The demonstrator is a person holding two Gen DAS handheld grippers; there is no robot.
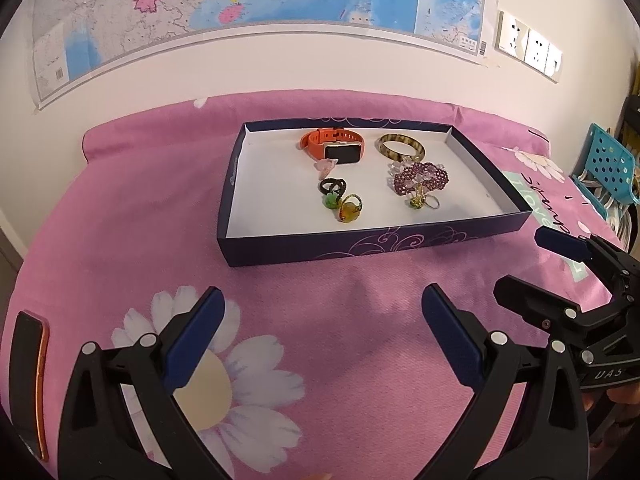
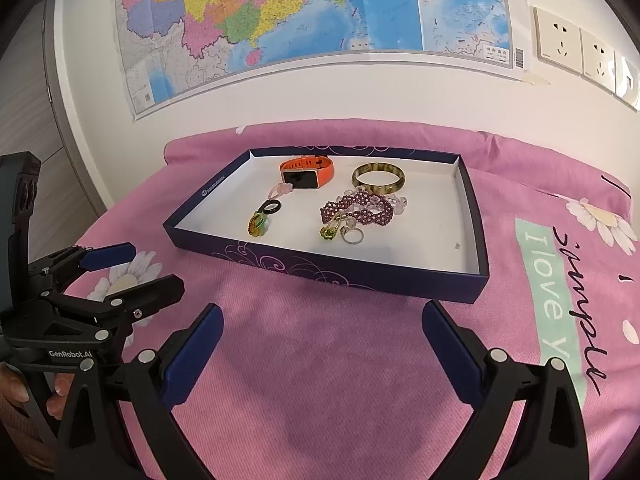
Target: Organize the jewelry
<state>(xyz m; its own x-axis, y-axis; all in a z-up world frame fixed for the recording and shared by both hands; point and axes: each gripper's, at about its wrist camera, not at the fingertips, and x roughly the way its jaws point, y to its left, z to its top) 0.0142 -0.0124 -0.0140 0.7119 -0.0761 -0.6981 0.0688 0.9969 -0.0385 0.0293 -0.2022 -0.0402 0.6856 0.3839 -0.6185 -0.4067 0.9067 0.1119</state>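
Both tongs (image 1: 320,304) (image 2: 320,320) gape wide over pink bedspread (image 1: 320,360) below wall map (image 2: 320,20).

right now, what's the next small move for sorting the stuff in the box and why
Probably ease the right tool forward over the box's near wall toward the silver ring. Both tools are open and empty, short of the box, and the ring lies at the near edge of the tangle beside the purple beaded bracelet, so it looks easiest to lift free first.
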